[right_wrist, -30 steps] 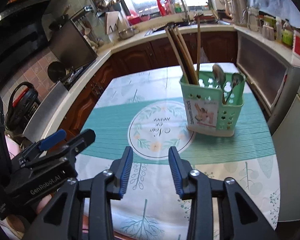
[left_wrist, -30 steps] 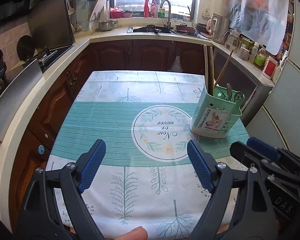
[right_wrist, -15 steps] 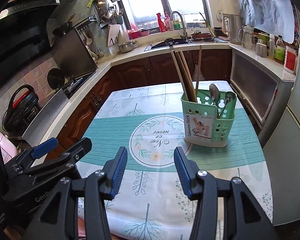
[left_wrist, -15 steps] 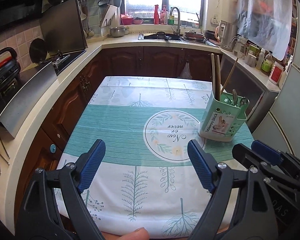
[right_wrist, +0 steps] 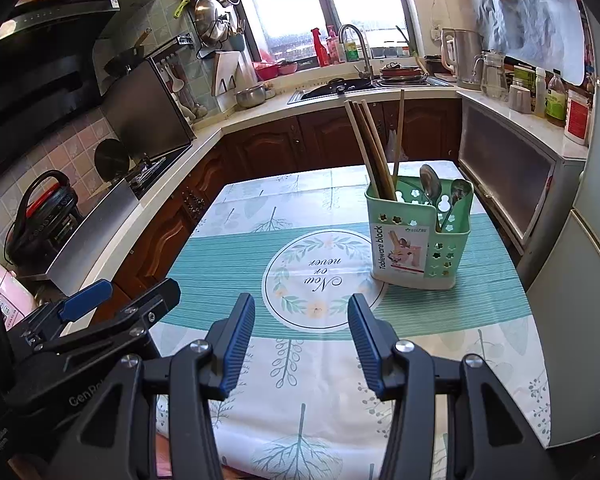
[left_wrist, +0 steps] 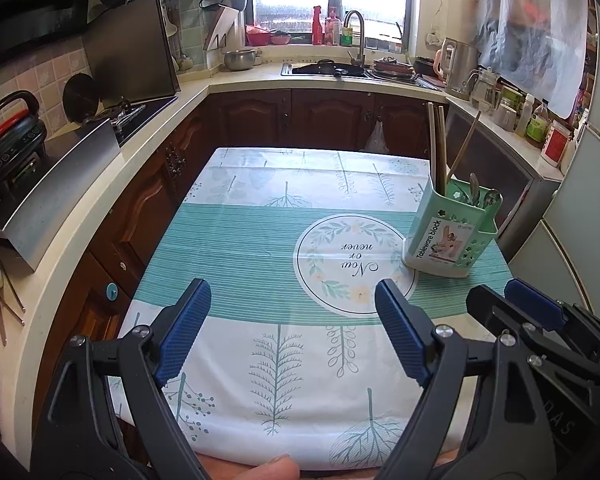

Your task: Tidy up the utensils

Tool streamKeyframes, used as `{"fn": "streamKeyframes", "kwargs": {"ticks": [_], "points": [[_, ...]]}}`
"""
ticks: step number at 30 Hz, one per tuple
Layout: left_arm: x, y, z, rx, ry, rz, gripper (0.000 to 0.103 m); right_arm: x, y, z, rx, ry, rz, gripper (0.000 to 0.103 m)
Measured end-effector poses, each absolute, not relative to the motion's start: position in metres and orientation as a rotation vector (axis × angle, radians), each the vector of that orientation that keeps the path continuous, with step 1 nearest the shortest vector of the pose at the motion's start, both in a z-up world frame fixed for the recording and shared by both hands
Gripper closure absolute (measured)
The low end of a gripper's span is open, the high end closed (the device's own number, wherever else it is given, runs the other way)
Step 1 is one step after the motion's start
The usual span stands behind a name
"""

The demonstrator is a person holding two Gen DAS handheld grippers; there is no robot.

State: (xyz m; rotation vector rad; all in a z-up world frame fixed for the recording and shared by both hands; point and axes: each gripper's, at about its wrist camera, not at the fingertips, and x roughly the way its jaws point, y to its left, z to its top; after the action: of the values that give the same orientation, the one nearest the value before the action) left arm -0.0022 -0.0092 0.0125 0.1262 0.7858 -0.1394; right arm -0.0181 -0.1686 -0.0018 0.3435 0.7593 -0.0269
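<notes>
Green plastic, left wrist view: the utensil holder (left_wrist: 452, 236) stood upright on the tablecloth (left_wrist: 260, 240), ahead and to the right of the left gripper (left_wrist: 292, 332), well apart from it.
Left gripper state: jaws spread wide, nothing between them.
Chopsticks (left_wrist: 438, 148): long axis near vertical, in the holder's rear compartment; one leaned right.
Right gripper, seen at the edge (left_wrist: 540, 336): lay between the left gripper and the holder's side of the table.

Green plastic, right wrist view: the holder (right_wrist: 418, 236) sat ahead and slightly right of the right gripper (right_wrist: 302, 344), near but not touching.
Right gripper state: jaws parted moderately, empty.
Spoons (right_wrist: 440, 196): bowls up, in the front-right compartment, handles slanting down.
Nearer arm: the right, by my reading.
Loose utensils on the cloth: none visible, so the sorting looked finished or nearly so.
</notes>
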Motion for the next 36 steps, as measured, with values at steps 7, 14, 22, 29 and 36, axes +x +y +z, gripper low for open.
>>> {"fn": "streamKeyframes", "kwargs": {"ticks": [7,14,22,29,36], "points": [[-0.0041,-0.0108,0.0126,0.136,0.785,-0.132,0.021,-0.0183,-0.1682,-0.0021,0.344,0.758,-0.027,0.054],[-0.0025,-0.0107,0.0111,0.137,0.797,-0.132,0.021,-0.0189,-0.1671,-0.0025,0.349,0.759,-0.027,0.054],[-0.0019,-0.0110,0.0108,0.136,0.795,-0.133,0.021,-0.0191,-0.1670,-0.0031,0.352,0.757,-0.025,0.054],[-0.0017,-0.0108,0.0111,0.133,0.788,-0.133,0.021,-0.0203,-0.1650,-0.0036,0.352,0.751,-0.024,0.054],[-0.0041,-0.0086,0.0095,0.129,0.780,-0.124,0.021,-0.0209,-0.1597,-0.0025,0.351,0.741,-0.024,0.054]]}}
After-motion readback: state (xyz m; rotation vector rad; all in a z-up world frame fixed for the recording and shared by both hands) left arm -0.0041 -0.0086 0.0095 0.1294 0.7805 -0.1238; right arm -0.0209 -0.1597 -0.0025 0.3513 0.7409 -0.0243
